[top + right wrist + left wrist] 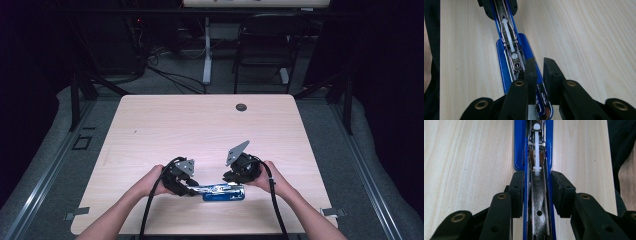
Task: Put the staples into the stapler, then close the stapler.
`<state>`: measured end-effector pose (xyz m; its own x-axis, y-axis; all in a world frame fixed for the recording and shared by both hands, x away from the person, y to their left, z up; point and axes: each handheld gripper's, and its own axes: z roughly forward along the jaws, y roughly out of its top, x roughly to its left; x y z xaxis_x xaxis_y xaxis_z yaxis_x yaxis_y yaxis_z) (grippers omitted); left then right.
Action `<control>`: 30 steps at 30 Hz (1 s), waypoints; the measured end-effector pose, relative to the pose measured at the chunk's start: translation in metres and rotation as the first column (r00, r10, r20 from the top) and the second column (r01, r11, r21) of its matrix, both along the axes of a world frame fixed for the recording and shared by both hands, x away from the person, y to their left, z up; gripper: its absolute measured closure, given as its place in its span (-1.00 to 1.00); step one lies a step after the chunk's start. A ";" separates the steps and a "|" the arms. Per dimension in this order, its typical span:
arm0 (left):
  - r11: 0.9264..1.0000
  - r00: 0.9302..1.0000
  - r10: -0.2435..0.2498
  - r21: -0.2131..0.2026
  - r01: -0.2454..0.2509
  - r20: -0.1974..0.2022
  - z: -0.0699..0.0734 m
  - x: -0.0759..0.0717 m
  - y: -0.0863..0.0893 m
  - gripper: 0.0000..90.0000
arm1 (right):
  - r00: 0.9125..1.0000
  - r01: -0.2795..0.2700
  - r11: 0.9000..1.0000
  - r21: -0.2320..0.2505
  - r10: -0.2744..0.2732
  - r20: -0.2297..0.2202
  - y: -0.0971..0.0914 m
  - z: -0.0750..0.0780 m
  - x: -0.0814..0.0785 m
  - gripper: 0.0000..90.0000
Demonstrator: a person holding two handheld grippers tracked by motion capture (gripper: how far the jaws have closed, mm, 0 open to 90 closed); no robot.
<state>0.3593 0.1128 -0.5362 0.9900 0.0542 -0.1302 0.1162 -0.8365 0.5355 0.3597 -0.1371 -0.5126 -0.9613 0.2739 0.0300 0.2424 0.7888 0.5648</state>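
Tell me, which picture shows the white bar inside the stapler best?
The left gripper view: the white bar runs straight up the open stapler, close and sharp. The right gripper view shows it slanted and farther off. In the high view it is too small to tell.

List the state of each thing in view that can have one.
stapler: lying flat on the table, opened, metal magazine exposed
white pusher: sitting inside the magazine channel
left gripper: closed on the stapler's blue sides
right gripper: over the stapler's other end, jaws close together, narrow gap between the pads
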 end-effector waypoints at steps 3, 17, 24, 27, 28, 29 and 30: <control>1.000 1.000 -0.006 0.006 0.006 -0.006 0.000 0.000 0.000 0.44 | 1.000 -0.002 1.000 0.005 0.002 -0.004 0.001 0.000 -0.001 0.86; 1.000 1.000 0.005 0.015 -0.005 -0.002 0.002 0.000 -0.002 0.44 | 0.999 -0.042 0.999 0.004 0.042 -0.021 0.016 -0.001 -0.007 0.88; 1.000 1.000 0.008 0.014 -0.008 -0.004 0.004 0.000 -0.002 0.44 | 0.999 -0.049 0.999 0.010 0.049 -0.016 0.018 -0.001 -0.009 0.92; 1.000 1.000 0.011 0.015 -0.011 -0.009 0.005 0.000 -0.002 0.44 | 0.998 -0.056 0.998 0.022 0.057 -0.021 0.019 -0.001 -0.009 0.95; 1.000 1.000 0.012 0.017 -0.011 -0.010 0.005 0.000 -0.002 0.44 | 0.998 -0.058 0.998 0.022 0.058 -0.018 0.020 -0.002 -0.009 0.96; 1.000 1.000 0.011 0.019 -0.011 -0.010 0.006 0.000 -0.002 0.44 | 0.998 -0.061 0.998 0.022 0.061 -0.016 0.021 -0.002 -0.010 0.97; 1.000 1.000 0.012 0.020 -0.012 -0.007 0.007 0.000 -0.003 0.44 | 0.998 -0.063 0.998 0.020 0.063 -0.012 0.023 -0.002 -0.010 0.98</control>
<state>0.3596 0.1101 -0.5297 0.9883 0.0688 -0.1358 0.1300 -0.8455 0.5180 0.3493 -0.1142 -0.5148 -0.9761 0.2121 0.0467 0.1996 0.7916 0.5776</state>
